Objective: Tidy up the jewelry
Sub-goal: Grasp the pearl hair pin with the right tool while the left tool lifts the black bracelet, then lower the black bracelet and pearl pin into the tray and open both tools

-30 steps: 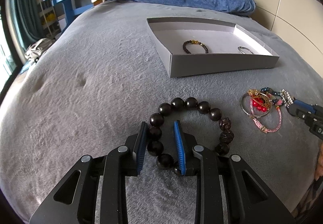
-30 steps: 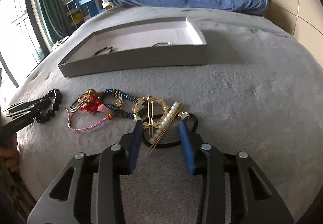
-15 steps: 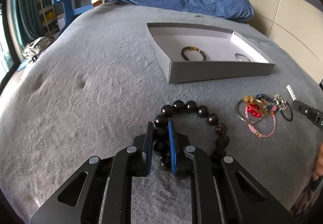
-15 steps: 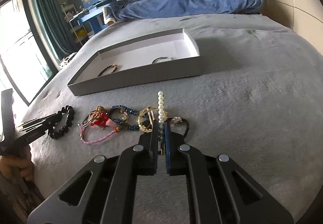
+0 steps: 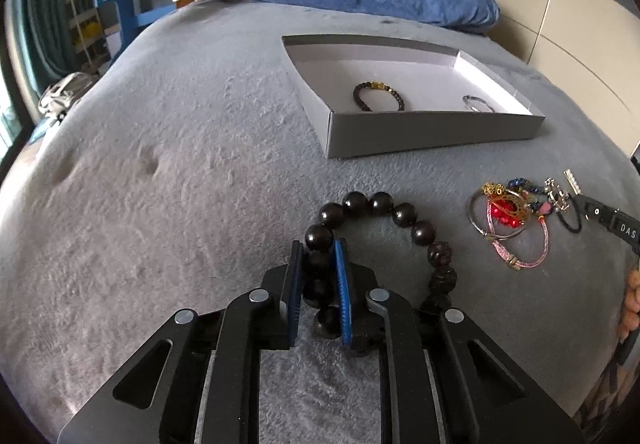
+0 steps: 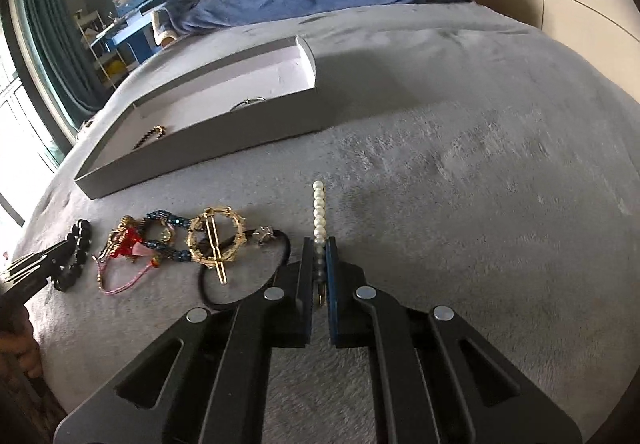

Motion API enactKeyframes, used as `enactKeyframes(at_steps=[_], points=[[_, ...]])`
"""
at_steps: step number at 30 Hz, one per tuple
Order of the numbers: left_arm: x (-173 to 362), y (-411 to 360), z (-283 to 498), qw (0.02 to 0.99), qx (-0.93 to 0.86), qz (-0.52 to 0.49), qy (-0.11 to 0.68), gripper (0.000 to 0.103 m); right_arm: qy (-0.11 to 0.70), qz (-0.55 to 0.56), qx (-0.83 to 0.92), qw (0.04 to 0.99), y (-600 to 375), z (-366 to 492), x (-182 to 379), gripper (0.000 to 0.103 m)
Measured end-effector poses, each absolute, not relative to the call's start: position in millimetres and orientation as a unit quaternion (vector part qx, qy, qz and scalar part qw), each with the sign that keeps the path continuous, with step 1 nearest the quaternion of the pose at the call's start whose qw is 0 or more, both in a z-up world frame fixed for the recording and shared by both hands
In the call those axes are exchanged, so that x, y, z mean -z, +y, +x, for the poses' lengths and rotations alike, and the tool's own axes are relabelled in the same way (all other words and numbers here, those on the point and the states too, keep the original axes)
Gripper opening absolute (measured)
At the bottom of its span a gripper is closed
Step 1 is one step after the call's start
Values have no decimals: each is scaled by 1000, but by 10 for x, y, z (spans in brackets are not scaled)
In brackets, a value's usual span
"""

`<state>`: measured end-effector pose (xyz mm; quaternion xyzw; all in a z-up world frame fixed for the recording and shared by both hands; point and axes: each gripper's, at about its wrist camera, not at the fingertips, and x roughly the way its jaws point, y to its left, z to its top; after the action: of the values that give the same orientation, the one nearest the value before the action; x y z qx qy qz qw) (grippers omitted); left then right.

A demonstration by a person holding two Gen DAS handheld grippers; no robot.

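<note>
Fingers of both grippers are clamped on jewelry. By the left gripper (image 5: 318, 282), a stretch of the dark bead bracelet (image 5: 394, 214) is pinched between the blue pads, the rest of the loop curving away forward and to the right over the grey blanket (image 5: 180, 184). By the right gripper (image 6: 319, 276), the pearl hair clip (image 6: 319, 212) is held at its near end, its long axis running straight ahead in line with the fingers. The grey tray (image 5: 432, 134), already holding a small bead bracelet (image 5: 378, 97) and a thin ring-like piece (image 5: 478, 104), lies well ahead of both grippers: forward and slightly right of the left one, forward and to the left of the right one. The coming carry is judged to turn on this, each piece having to be lifted over the tray's near wall. The remaining pile of bracelets (image 6: 160, 244) is seen between the two grippers, near neither tray wall.
</note>
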<state>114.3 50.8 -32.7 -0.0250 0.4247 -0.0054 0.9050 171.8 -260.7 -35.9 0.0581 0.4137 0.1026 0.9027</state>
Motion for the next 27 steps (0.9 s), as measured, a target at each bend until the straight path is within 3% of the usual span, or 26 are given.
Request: enactKeyframes(at_steps=[12,27], points=[[248,528,1146,912,18,-36,408,15,405,54,-108,906,-2607,1767,325,5],[-644,369,1183,941,74,-55,326,15,344,37,-163,924,-2476,1975,-260,5]])
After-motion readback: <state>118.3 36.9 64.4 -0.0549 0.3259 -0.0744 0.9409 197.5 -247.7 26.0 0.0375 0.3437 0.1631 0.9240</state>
